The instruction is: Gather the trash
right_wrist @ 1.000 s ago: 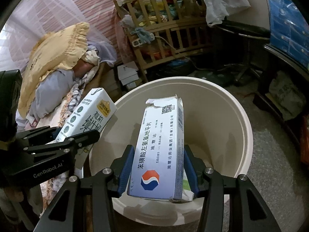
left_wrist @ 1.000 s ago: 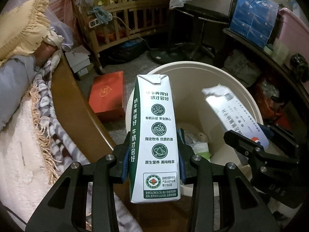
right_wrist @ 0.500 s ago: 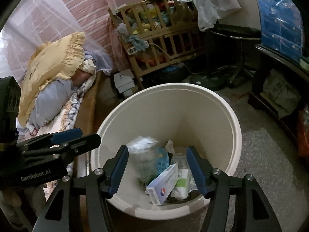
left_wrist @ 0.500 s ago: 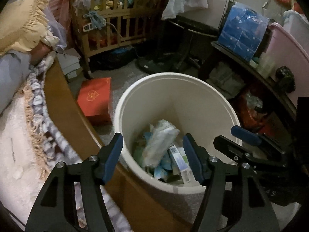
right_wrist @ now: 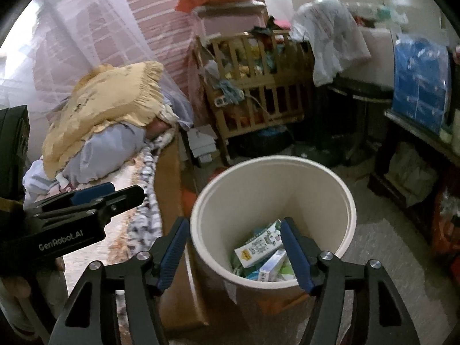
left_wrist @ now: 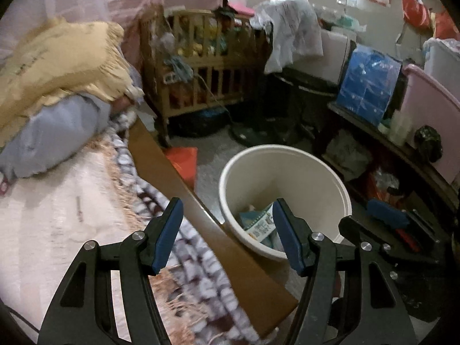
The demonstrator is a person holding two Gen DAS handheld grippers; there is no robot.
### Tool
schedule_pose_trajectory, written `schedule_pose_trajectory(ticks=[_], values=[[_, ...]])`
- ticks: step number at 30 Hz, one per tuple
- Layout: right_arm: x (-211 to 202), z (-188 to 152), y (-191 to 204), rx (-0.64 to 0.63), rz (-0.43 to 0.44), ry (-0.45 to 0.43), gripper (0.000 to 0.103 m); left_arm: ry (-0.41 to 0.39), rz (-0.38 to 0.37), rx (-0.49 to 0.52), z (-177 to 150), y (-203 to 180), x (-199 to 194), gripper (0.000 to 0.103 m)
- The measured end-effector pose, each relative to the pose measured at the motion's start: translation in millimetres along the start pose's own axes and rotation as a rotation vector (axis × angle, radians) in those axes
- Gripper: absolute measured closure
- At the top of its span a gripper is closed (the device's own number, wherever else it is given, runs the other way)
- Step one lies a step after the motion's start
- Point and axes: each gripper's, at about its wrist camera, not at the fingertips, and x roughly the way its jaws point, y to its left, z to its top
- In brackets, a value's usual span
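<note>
A cream round bin [left_wrist: 310, 166] stands on the floor beside the bed; it also shows in the right wrist view [right_wrist: 258, 184]. Inside lie a white-green milk carton [right_wrist: 258, 243], a white medicine box [right_wrist: 271, 264] and other packets [left_wrist: 257, 224]. My left gripper [left_wrist: 227, 233] is open and empty, above the bed's wooden edge, left of the bin. My right gripper [right_wrist: 235, 254] is open and empty above the bin's near rim. The left gripper shows at the left of the right wrist view [right_wrist: 86, 204], and the right gripper at the right of the left wrist view [left_wrist: 385, 221].
The bed [left_wrist: 57, 215] with a fringed blanket, a yellow pillow [left_wrist: 57, 63] and a wooden side board [left_wrist: 201, 218] lies at left. A wooden crib [left_wrist: 207, 69] stands behind. A red box [left_wrist: 184, 158] lies on the floor. Dark shelves [left_wrist: 402, 155] hold clutter at right.
Both grippers let go of their boxes, which fell into the bin. Both have since pulled back and up, and the left one has swung left over the bed edge.
</note>
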Motion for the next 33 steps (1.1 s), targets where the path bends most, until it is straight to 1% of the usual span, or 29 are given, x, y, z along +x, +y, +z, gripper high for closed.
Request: schedule_pose_trajectory(ticks=[5, 7, 12, 16, 24, 33], values=[[-27, 6, 27, -0.033, -0.005, -0.062, 0.034, -0.051, 0.017, -0.017, -1, 12, -30, 0.040], [-35, 8, 34, -0.037, -0.008, -0.082, 0.029, -0.084, 0.032, -0.022, 0, 16, -43, 0.040], [-52, 13, 53, -0.060, -0.018, -0.127, 0.028, -0.160, 0.073, -0.008, -1, 21, -74, 0.040], [-62, 16, 65, -0.066, -0.020, -0.155, 0.027, -0.193, 0.096, -0.002, -2, 24, -89, 0.040], [-73, 18, 77, -0.084, -0.034, -0.183, 0.025, -0.215, 0.115, -0.003, -6, 29, -103, 0.040], [-78, 19, 81, -0.094, -0.042, -0.189, 0.024, -0.218, 0.116, -0.010, -9, 32, -105, 0.040]])
